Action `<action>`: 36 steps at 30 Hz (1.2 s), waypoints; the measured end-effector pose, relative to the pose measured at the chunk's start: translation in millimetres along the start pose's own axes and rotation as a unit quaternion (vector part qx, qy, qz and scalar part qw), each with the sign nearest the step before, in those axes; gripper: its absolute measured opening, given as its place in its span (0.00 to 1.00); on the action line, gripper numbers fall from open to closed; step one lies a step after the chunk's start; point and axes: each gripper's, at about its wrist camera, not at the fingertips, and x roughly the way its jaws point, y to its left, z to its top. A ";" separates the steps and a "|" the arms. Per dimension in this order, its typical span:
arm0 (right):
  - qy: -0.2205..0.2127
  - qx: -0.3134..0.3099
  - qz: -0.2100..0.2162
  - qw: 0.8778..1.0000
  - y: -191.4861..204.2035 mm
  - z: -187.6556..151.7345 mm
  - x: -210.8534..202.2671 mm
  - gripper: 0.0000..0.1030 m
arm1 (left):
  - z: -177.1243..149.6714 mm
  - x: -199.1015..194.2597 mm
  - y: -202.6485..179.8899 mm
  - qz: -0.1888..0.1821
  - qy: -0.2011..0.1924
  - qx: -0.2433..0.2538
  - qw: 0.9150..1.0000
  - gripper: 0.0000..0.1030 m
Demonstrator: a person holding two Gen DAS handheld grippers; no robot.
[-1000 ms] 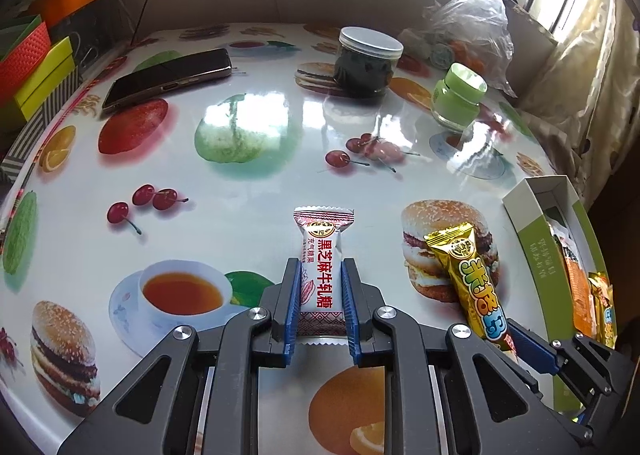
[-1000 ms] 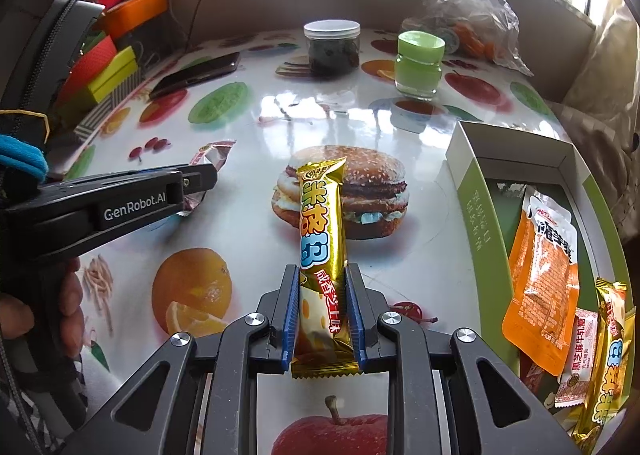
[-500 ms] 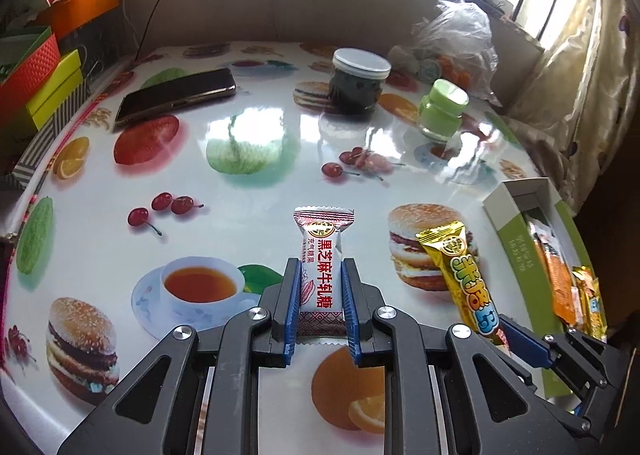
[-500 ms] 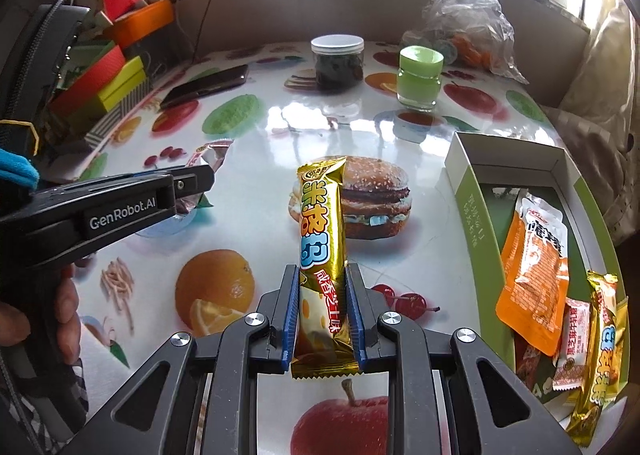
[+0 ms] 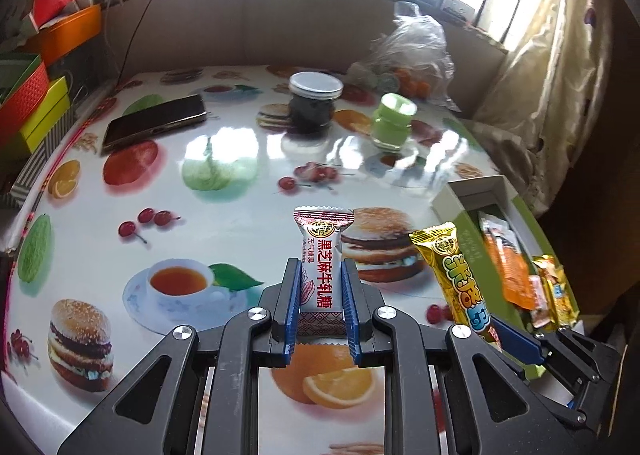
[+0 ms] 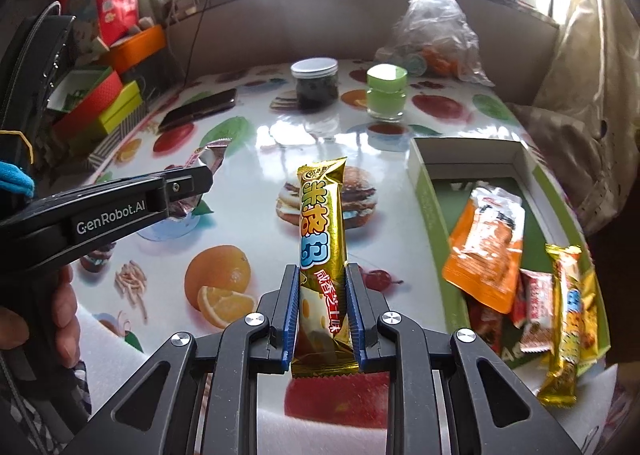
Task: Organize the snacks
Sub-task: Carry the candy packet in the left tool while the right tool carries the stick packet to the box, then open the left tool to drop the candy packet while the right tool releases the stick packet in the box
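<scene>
Step in hand, as I judge it: both snacks are picked and held clear of the table; neither is in the box yet.

Left gripper (image 5: 320, 295): clenched on the white nougat candy (image 5: 322, 263), gripped at its lower half, top crimp pointing to 12 o'clock. It sits above the printed tablecloth (image 5: 224, 159), over the orange print.

Right gripper (image 6: 322, 319): clenched on the gold rice bar (image 6: 322, 239), held near its lower end, the long upper part standing free toward 12 o'clock.

Green box (image 6: 430, 211): open, lying at 3 o'clock of the right gripper, near but apart from it. In the left wrist view the box is at about 3 o'clock, beyond the right gripper.

Next move (judgement): swing the gold rice bar toward 3 o'clock, over the box's near wall, lower, then loosen the jaws. The long bar may catch the wall if carried flat, so tip it in lengthwise. The nougat candy would follow; the right gripper should clear out first.

Counts:
- Snacks in grippers: 2, one each.
- Packets in the box: at least 4 told apart: one orange pouch (image 6: 486, 247), one small pink-white candy (image 6: 538, 315), two gold bars (image 6: 566, 315) (more may lie beneath; the pile overlaps).
- Jars at 12 o'clock: 2, a dark jar (image 6: 315, 85) and a green jar (image 6: 387, 91).
- Phone (image 5: 156, 125): 1, at 10 o'clock.
- Plastic bag (image 6: 436, 35): 1, behind the jars.
</scene>
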 end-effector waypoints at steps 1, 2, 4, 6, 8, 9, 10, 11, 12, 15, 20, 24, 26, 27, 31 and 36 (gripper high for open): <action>-0.002 0.002 -0.001 1.000 -1.9 -1.2 -3.0 0.21 | 0.0 -1.2 -2.8 -0.002 0.000 0.001 1.000 0.20; -0.004 0.004 -0.004 1.000 -3.8 -2.1 -5.9 0.21 | 0.0 -2.3 -5.5 -0.006 -0.001 0.002 1.000 0.20; -0.008 0.007 -0.008 1.000 -7.9 -4.2 -11.9 0.21 | -0.3 -3.9 -11.0 -0.008 -0.002 0.007 1.000 0.20; -0.012 0.012 -0.012 1.000 -11.7 -6.2 -17.1 0.21 | -1.1 -5.3 -16.8 -0.013 -0.002 0.012 1.000 0.20; -0.015 0.019 -0.014 1.000 -16.7 -8.5 -22.0 0.21 | -1.5 -6.0 -22.8 -0.018 -0.001 0.017 1.000 0.20; -0.016 0.022 -0.017 0.999 -19.2 -9.6 -23.9 0.21 | -1.6 -6.1 -26.1 -0.020 -0.001 0.020 1.000 0.20; -0.018 0.027 -0.020 0.999 -22.4 -11.4 -26.6 0.21 | -1.8 -6.4 -29.5 -0.024 0.000 0.022 0.999 0.20; -0.018 0.029 -0.021 0.999 -24.1 -11.7 -27.6 0.21 | -1.7 -6.6 -32.3 -0.028 0.000 0.024 0.999 0.20; -0.018 0.031 -0.024 0.999 -26.6 -13.1 -29.2 0.21 | -1.5 -6.5 -36.2 -0.030 0.000 0.027 0.999 0.20; -0.019 0.041 -0.033 0.998 -35.0 -17.1 -34.6 0.21 | -0.9 -6.1 -45.3 -0.037 0.001 0.034 0.999 0.20; -0.024 0.058 -0.050 0.997 -51.4 -22.9 -45.0 0.21 | 1.2 -5.4 -62.2 -0.053 0.003 0.046 0.998 0.20; -0.029 0.072 -0.061 0.995 -64.7 -26.6 -52.7 0.21 | 2.8 -4.3 -75.8 -0.061 0.003 0.056 0.997 0.20; -0.030 0.079 -0.067 0.994 -71.6 -28.5 -55.7 0.21 | 3.7 -2.9 -83.3 -0.068 0.004 0.060 0.996 0.20; -0.031 0.084 -0.070 0.994 -75.7 -29.8 -57.7 0.21 | 3.8 -2.2 -86.0 -0.071 0.005 0.061 0.996 0.20; -0.032 0.096 -0.080 0.992 -88.0 -33.2 -62.1 0.21 | 5.8 2.8 -99.1 -0.085 0.011 0.067 0.994 0.20; -0.031 0.112 -0.091 0.989 -103.2 -36.3 -64.4 0.21 | 9.0 10.4 -113.5 -0.097 0.018 0.073 0.992 0.20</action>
